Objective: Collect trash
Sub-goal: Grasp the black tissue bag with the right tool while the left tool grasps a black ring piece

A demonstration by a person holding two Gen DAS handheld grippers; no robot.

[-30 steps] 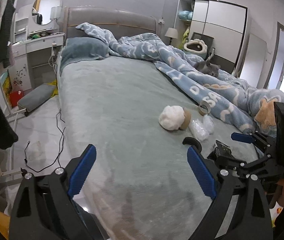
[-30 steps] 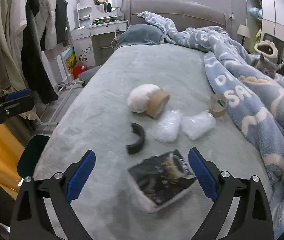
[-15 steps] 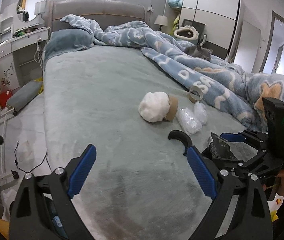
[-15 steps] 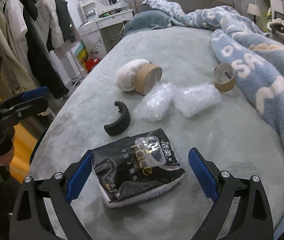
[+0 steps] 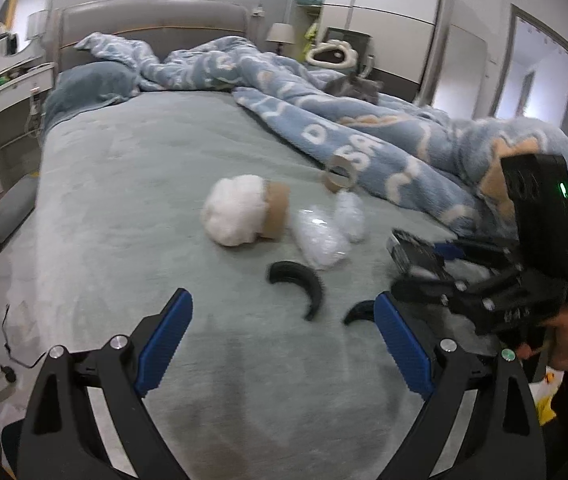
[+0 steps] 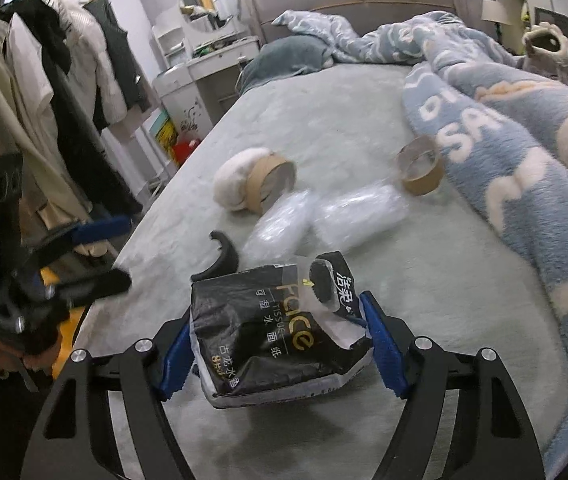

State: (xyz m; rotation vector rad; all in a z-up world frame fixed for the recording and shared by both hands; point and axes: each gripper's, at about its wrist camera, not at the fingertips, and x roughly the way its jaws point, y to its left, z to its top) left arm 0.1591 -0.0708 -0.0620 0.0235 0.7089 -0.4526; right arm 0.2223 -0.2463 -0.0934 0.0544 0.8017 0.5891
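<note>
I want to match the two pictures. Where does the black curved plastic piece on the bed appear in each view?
Left wrist view: black curved plastic piece lies low and centre, just ahead of the blue fingers.
Right wrist view: the same piece sits left of centre, partly behind the black tissue pack.
Shared landmark: the white fluffy ball in a brown cardboard ring.

I'm working in home bedroom. Double bed (image 5: 131, 200) with padded grey headboard (image 5: 151, 20), rumpled blue blanket (image 5: 364, 120), pillow (image 5: 87, 88). White vanity with oval mirror (image 6: 208, 2) beside bed. Wardrobe (image 5: 384, 12), bedside lamp (image 5: 279, 34). Coats on rack (image 6: 43, 92) along left wall.
</note>
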